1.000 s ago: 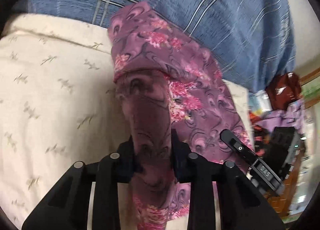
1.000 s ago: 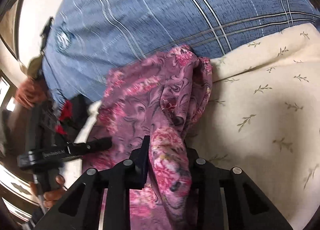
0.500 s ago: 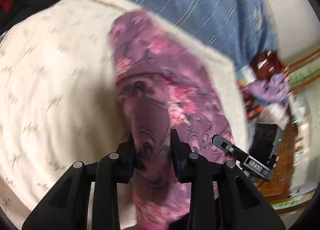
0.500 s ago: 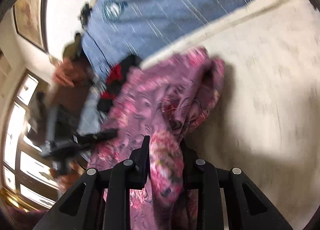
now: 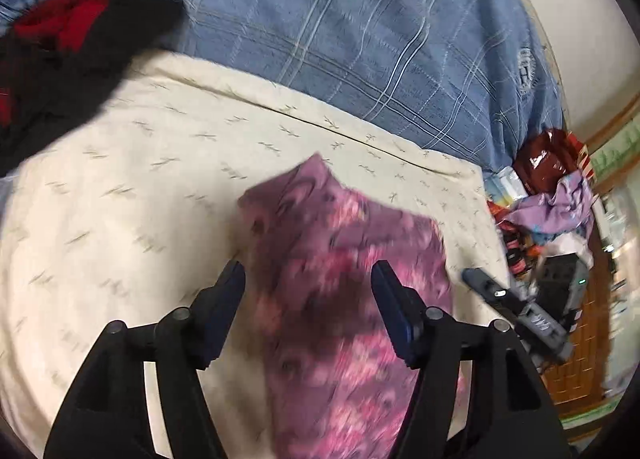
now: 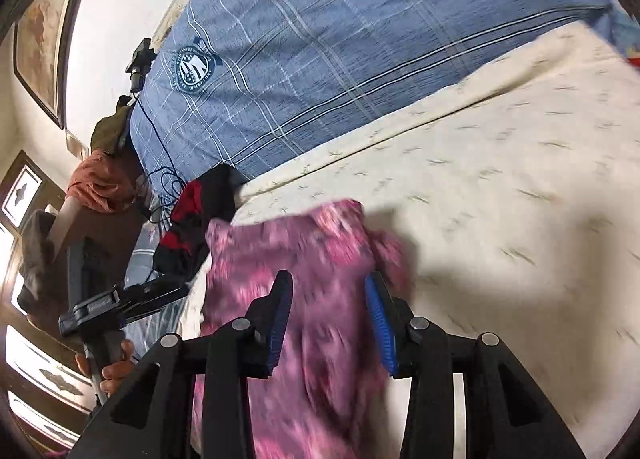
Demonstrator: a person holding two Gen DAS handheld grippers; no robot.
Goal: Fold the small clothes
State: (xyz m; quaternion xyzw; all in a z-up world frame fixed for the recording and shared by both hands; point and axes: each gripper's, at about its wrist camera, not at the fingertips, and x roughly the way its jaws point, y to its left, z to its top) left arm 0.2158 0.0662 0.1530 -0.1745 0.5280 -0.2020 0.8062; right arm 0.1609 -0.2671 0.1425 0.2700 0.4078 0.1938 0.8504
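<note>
with both your left gripper [image 5: 308, 279] and right gripper [image 6: 328, 291] spread wide and gripping nothing, the purple cloth [image 5: 344, 299] lies loose on the cream sheet [image 5: 120, 219], seemingly folded though blurred, so a finger snagging it could undo the fold.

The blue checked quilt [image 5: 360, 31] bears a round crest [image 5: 525, 71] with a large letter H at its middle; the lettering ringing it is too small to read. In the right wrist view the same crest [image 6: 192, 69] shows no legible words.
</note>
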